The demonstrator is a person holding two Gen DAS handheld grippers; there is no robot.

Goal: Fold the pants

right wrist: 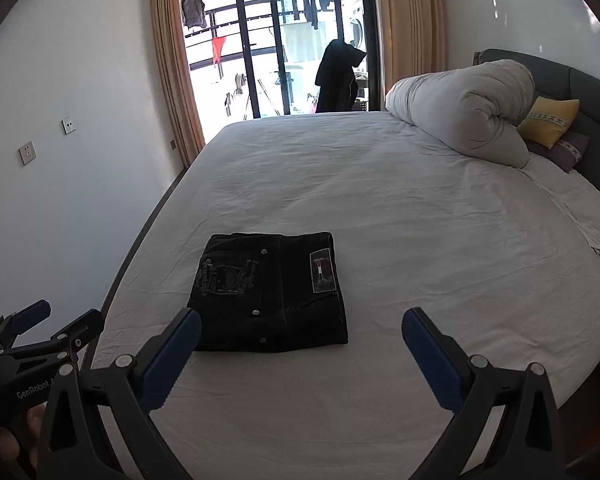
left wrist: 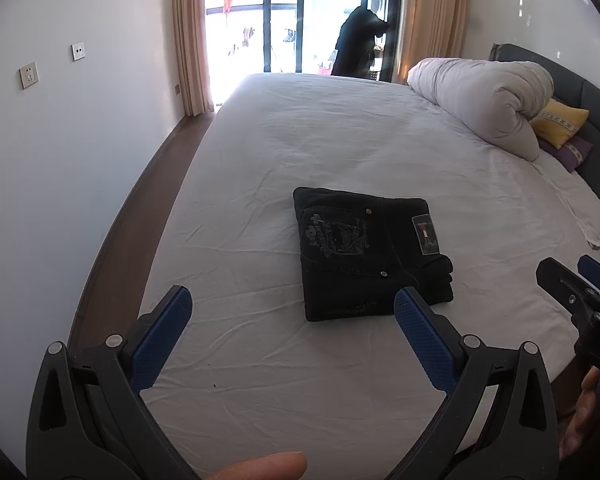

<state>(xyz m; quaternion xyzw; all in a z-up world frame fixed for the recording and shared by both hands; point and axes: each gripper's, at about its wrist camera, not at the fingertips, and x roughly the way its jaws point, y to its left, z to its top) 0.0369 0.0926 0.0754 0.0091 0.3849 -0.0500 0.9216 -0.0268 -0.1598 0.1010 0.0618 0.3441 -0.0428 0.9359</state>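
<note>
I'm looking at the black jeans [left wrist: 370, 254] sitting folded into a compact square on the white bed sheet [left wrist: 340, 140], centre of the left wrist view, lower centre-left in the right wrist view [right wrist: 270, 292]. Pocket embroidery and the waistband patch [left wrist: 425, 235] are facing up, stacked layers showing at the right edge

I'm holding the left gripper [left wrist: 292, 304] released, jaws spread wide, empty, hovering short of the jeans; its right finger [left wrist: 424, 340] is overlapping the near right corner of the fold in frame, contact I can't tell. I'm holding the right gripper [right wrist: 300, 330] spread wide too, gripping nothing, framing the near edge of the bundle from above the sheet

I'm judging the fold as basically finished, so the risk from here is me undoing it:
- dragging a finger across the near edge would be peeling the top layer open
- pinching only the top layer and lifting would be letting the stack unroll
- pushing the bundle would be bunching the sheet under it, skewing the square
- the grippers are close side by side, so I could be knocking one into the other

Rolled white duvet [left wrist: 488, 100] and yellow pillow [left wrist: 560, 122] in the upper right are well apart, no concern
</note>
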